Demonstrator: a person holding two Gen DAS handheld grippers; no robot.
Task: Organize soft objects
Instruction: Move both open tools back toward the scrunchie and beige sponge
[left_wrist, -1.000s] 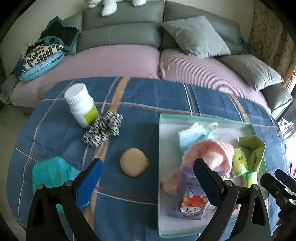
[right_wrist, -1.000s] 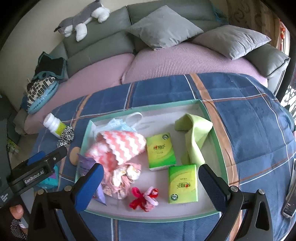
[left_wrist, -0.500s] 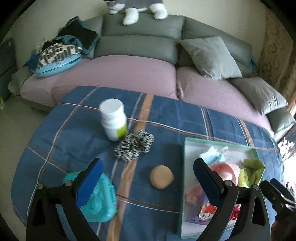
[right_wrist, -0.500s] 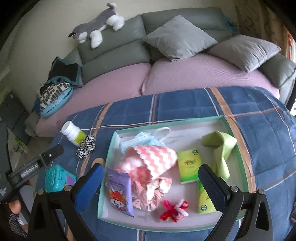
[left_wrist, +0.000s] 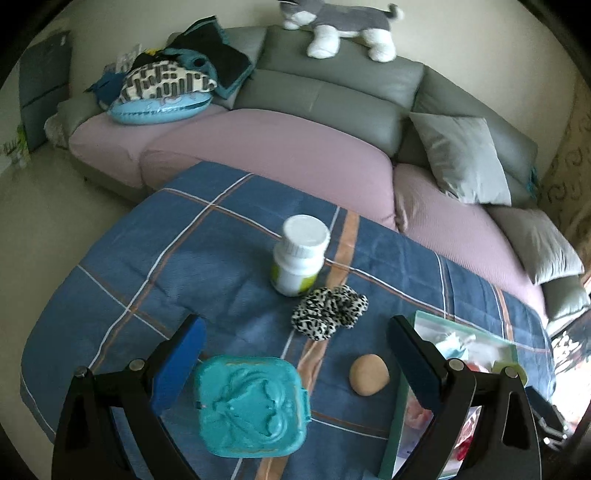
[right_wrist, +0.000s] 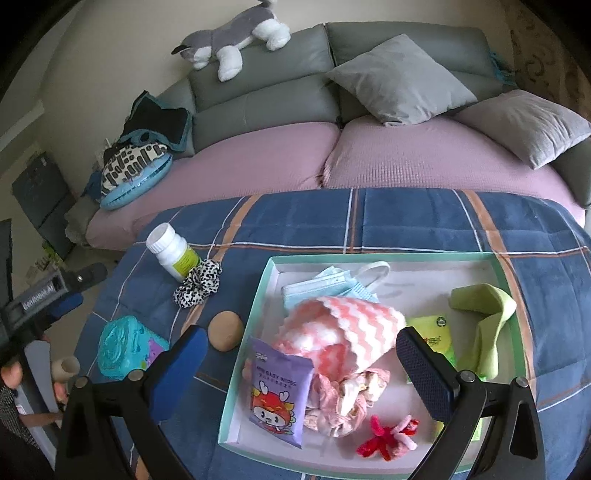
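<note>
The black-and-white leopard-print fabric scrunchie (left_wrist: 330, 312) lies on the blue plaid cloth just ahead of the left gripper (left_wrist: 295, 360), whose jaws gape empty, nearer than the open right gripper (right_wrist: 301, 363).

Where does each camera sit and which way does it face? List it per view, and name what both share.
Left wrist: rides the left tongs, above the table's left part, facing the sofa; open tongs frame the teal box.
Right wrist: rides the right tongs, above the tray, facing the sofa; open tongs, plus the left gripper and a hand at the left edge.
Shared: bottle, scrunchie, tan puff, teal box, tray, plush dog.
</note>
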